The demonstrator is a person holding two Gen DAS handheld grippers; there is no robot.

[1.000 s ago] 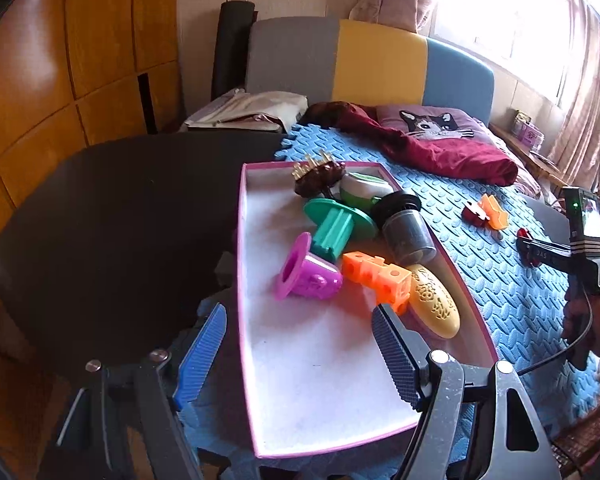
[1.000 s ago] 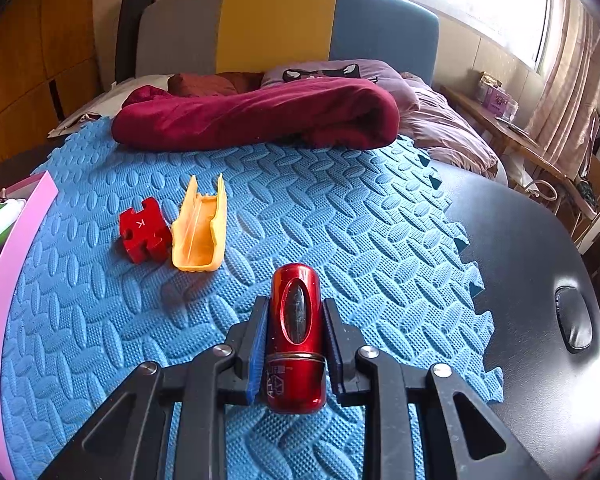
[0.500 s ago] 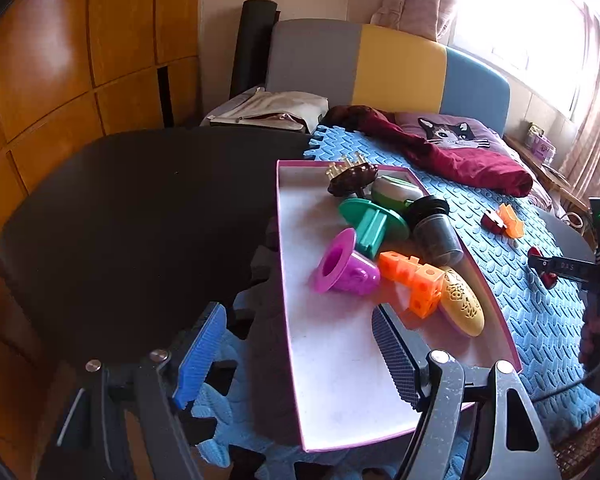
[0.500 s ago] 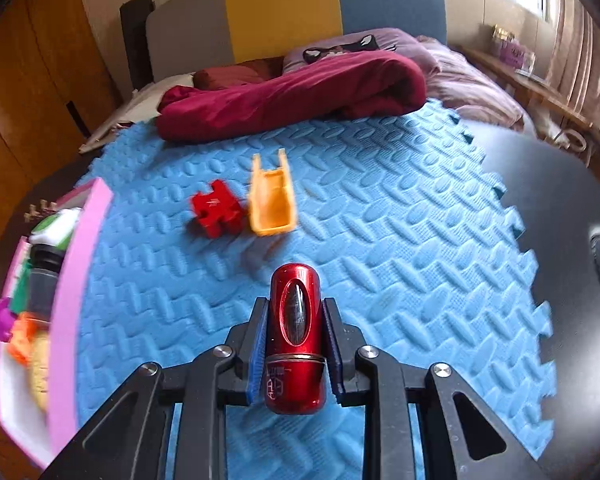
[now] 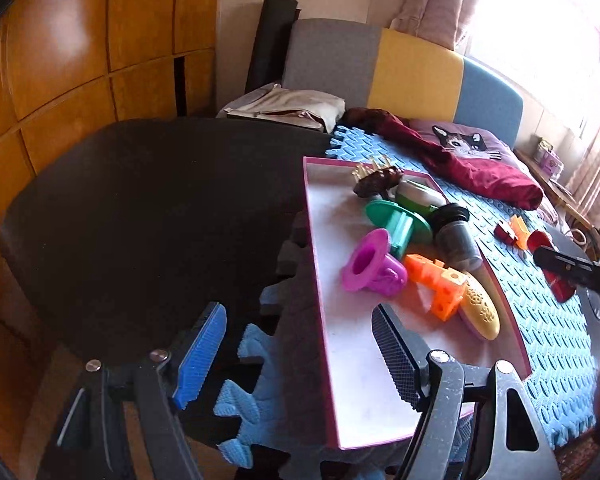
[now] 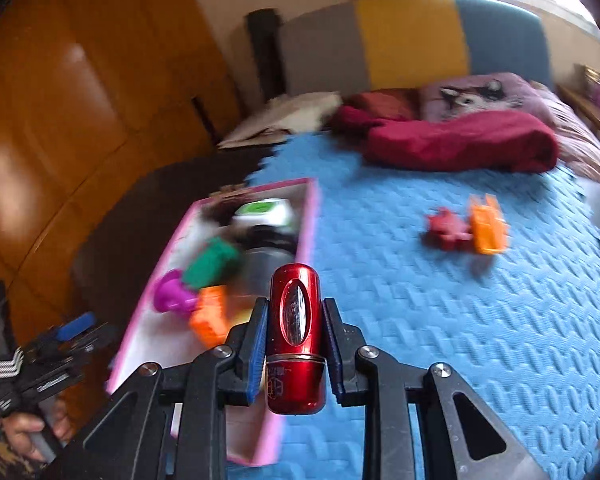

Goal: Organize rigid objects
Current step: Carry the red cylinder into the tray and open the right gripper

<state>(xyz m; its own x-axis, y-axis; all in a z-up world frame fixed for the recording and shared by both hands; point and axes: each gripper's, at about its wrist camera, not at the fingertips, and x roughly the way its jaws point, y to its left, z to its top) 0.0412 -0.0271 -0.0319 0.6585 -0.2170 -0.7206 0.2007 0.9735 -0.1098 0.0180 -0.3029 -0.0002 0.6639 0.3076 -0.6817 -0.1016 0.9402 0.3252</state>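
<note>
My right gripper (image 6: 294, 328) is shut on a red metal cylinder (image 6: 296, 336) and holds it in the air beside the right edge of the pink-rimmed tray (image 6: 312, 216). In the left wrist view the tray (image 5: 312, 240) holds several toys: a purple funnel piece (image 5: 370, 264), a green spool (image 5: 400, 220), an orange block (image 5: 440, 284), a yellow oval (image 5: 480, 312) and a dark jar (image 5: 456, 236). My left gripper (image 5: 296, 356) is open and empty at the tray's near left corner. A red puzzle piece (image 6: 446, 228) and an orange scoop (image 6: 486, 226) lie on the blue mat.
The blue foam mat (image 6: 440, 300) covers a dark table (image 5: 148, 208). A maroon cloth (image 6: 460, 144) lies at the mat's far edge, with a cat pillow (image 5: 466, 144) and a striped headboard behind. Wooden wall panels (image 5: 60, 60) are to the left.
My right gripper has swung left with the red cylinder, from over the open mat to beside the tray. My left gripper has drifted left, off the tray's middle.
</note>
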